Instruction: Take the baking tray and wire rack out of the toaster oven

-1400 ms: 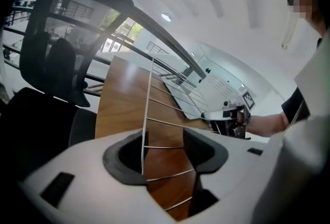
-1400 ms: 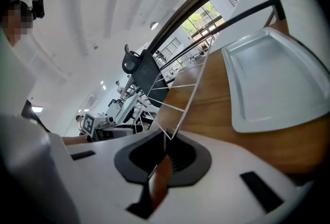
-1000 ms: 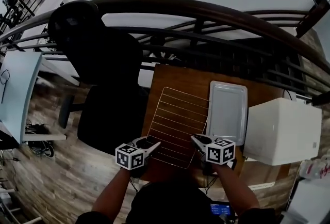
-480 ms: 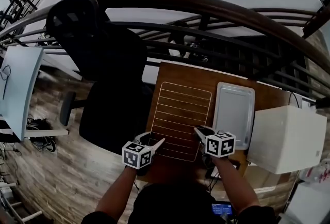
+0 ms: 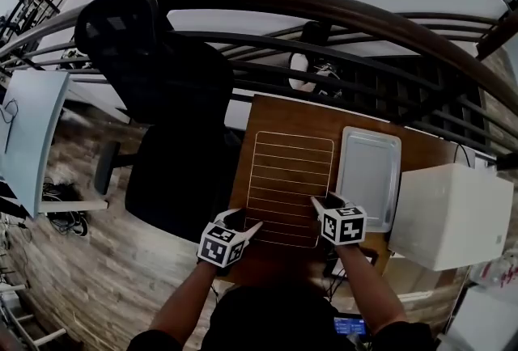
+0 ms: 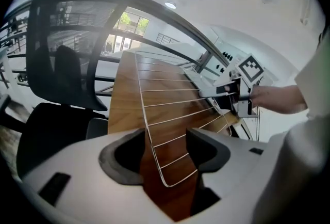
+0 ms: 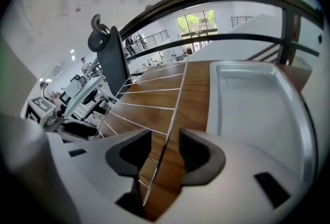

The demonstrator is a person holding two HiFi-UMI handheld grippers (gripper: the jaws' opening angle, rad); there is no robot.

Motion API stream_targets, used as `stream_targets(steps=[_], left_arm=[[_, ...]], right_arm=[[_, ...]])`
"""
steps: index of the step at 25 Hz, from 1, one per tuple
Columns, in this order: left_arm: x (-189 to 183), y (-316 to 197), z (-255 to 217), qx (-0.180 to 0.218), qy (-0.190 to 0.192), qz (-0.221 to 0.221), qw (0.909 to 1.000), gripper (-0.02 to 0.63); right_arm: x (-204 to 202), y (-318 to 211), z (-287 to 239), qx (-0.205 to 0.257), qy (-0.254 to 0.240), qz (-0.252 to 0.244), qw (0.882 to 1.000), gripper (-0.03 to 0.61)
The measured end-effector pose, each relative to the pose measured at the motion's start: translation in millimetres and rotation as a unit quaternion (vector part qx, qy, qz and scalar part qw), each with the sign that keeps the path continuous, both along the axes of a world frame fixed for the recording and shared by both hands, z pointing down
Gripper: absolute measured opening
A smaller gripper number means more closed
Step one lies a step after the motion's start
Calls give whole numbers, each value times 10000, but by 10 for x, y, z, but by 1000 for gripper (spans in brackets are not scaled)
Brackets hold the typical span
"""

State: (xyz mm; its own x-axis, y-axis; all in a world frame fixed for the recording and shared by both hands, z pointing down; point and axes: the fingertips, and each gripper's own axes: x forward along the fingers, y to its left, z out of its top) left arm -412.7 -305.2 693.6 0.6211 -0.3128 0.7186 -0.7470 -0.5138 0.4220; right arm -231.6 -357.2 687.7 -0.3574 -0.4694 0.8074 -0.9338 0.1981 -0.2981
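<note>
A small wooden table stood on a raised landing with a plank floor. A curved dark railing ran behind it, with an open office below. A black office chair sat against the table's left edge. A white toaster oven stood at the table's right end.

The wire rack lay flat on the left half of the table, its long sides running from the near edge toward the far edge. The baking tray lay flat just beside it on the right and parallel to it. A narrow strip of bare wood showed between the two, and the tray's other side was close to the oven. Both were outside the oven.

The person held a gripper in each hand over the table's near edge, both angled downward. The left gripper was at the rack's near left corner. Its jaws had just been opening and stood released, with the corner wire passing between them untouched. The right gripper was at the rack's right side near the near corner. Its jaws had also just been opening and stood apart, the rack's side wire running through the gap without being pinched.
</note>
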Motion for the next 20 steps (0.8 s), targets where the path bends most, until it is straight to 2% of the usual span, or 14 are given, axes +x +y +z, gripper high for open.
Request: stream_targets(steps=[3, 7, 11, 13, 15, 17, 20], left_arm=[[2, 7, 4, 9, -2, -7, 10000, 252], [5, -6, 2, 28, -16, 38, 10000, 252], [91, -39, 22, 63, -96, 159, 9998, 250], [135, -34, 58, 69, -256, 274, 9993, 252], [149, -27, 84, 98, -407, 338, 9986, 250], [151, -35, 96, 124, -446, 328, 9984, 249], [111, -73, 114, 132, -631, 260, 9976, 215]], right_arm=[[65, -21, 9, 63, 334, -8, 9994, 225], [111, -10, 42, -20, 624, 68, 9980, 230], [117, -28, 83, 19, 1560, -342, 9872, 233], [89, -22, 119, -19, 1900, -537, 9803, 256], [65, -2, 166, -138, 1850, -535, 9812, 229], [63, 19, 190, -265, 1558, -426, 9865, 195], [55, 55, 172, -314, 1622, -650, 9841, 199]])
